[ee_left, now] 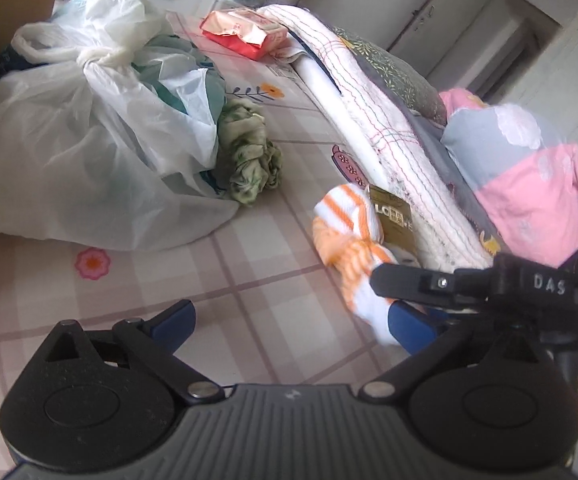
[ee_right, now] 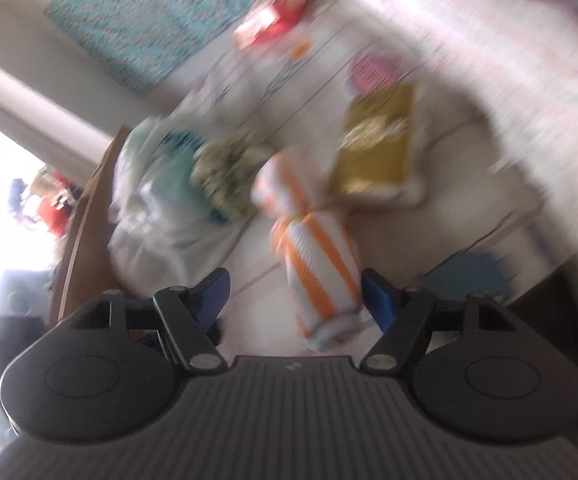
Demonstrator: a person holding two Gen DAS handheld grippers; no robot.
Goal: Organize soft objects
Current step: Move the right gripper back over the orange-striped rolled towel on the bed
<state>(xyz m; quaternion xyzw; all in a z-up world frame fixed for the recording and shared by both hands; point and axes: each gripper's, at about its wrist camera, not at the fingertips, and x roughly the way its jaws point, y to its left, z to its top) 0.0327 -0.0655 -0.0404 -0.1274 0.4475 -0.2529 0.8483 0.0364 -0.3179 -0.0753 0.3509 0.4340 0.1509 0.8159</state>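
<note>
An orange-and-white striped sock [ee_left: 353,248] with a gold label [ee_left: 393,216] lies on the checked flower sheet [ee_left: 249,280], against a folded white stitched quilt [ee_left: 389,132]. My left gripper [ee_left: 289,324] stands wide open just above the sheet, nothing between its blue pads; the sock's near end lies by its right pad [ee_left: 409,328]. A black finger of my right gripper [ee_left: 413,282] reaches over the sock from the right. In the blurred right wrist view, the sock [ee_right: 321,276] lies between the open jaws of my right gripper [ee_right: 295,296], close to the right pad [ee_right: 377,300], clear of the left one.
Knotted white plastic bags [ee_left: 81,152] fill the left, with a crumpled green cloth [ee_left: 249,152] beside them. A red packet [ee_left: 245,30] lies farther back. Pink and grey cloth [ee_left: 529,184] is piled at the right. A cardboard box [ee_left: 9,12] stands at the far left.
</note>
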